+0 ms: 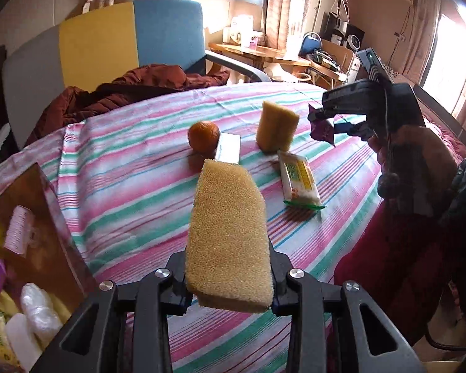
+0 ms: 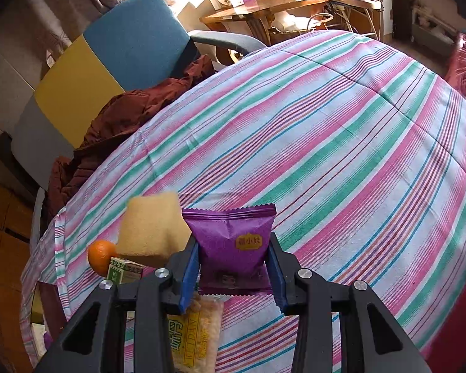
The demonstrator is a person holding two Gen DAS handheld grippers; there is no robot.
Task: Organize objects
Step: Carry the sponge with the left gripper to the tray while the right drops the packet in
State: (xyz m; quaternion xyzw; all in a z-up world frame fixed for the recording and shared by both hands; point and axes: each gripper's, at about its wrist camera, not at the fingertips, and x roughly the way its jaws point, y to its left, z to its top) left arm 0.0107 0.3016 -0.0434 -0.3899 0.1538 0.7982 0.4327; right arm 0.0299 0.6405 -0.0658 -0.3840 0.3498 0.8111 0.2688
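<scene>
The left gripper [image 1: 230,283] has its fingers pinching a long yellow sponge [image 1: 228,233], lifted above the striped counter [image 1: 124,186]. Ahead of those fingers lie an orange [image 1: 203,135], a small box [image 1: 228,149], a second sponge [image 1: 276,130] and a yellow snack packet [image 1: 298,180]. The right gripper [image 2: 233,273] clamps a purple snack pouch [image 2: 233,245] between its blue fingers [image 2: 189,275], also off the cloth.

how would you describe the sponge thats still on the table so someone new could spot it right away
On the striped tablecloth, look past the orange and the small box beside it. The free sponge stands upright just right of them. Unlike the other sponge, clamped in the left hand-held gripper, nothing holds it.
</scene>
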